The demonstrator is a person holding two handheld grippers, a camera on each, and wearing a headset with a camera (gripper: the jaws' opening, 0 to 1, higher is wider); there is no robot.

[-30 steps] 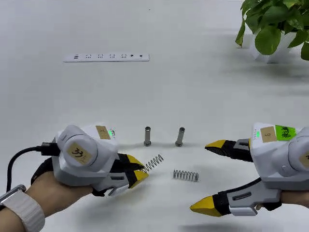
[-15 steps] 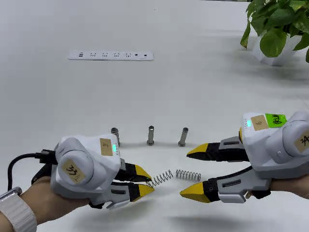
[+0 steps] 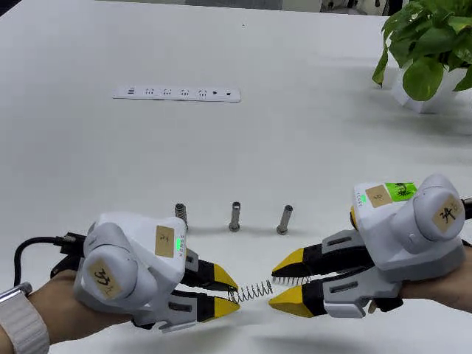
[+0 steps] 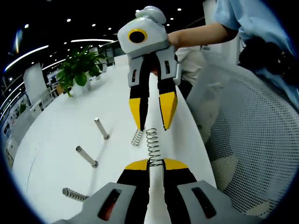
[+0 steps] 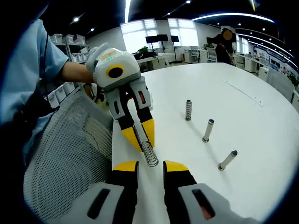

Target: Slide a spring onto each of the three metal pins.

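Observation:
My left gripper [image 3: 233, 295] is shut on one end of a spring [image 3: 252, 290], which sticks out level toward the right. My right gripper [image 3: 274, 287] stands open, its yellow tips on either side of that spring's free end [image 5: 149, 155]. A second spring [image 4: 137, 136] lies on the table under the right gripper. Three metal pins stand in a row behind: the left pin [image 3: 180, 214] carries a spring, while the middle pin [image 3: 235, 216] and the right pin [image 3: 285, 219] are bare.
A white power strip [image 3: 177, 93] lies far back on the white table [image 3: 110, 162]. A potted plant [image 3: 424, 51] stands at the back right. A black cable [image 3: 33, 247] trails from my left gripper. A mesh chair [image 5: 65, 154] is close to the table's near edge.
The right gripper has moved left and down to bring its open jaws around the free end of the spring held by the left gripper. The left gripper stayed shut on it.

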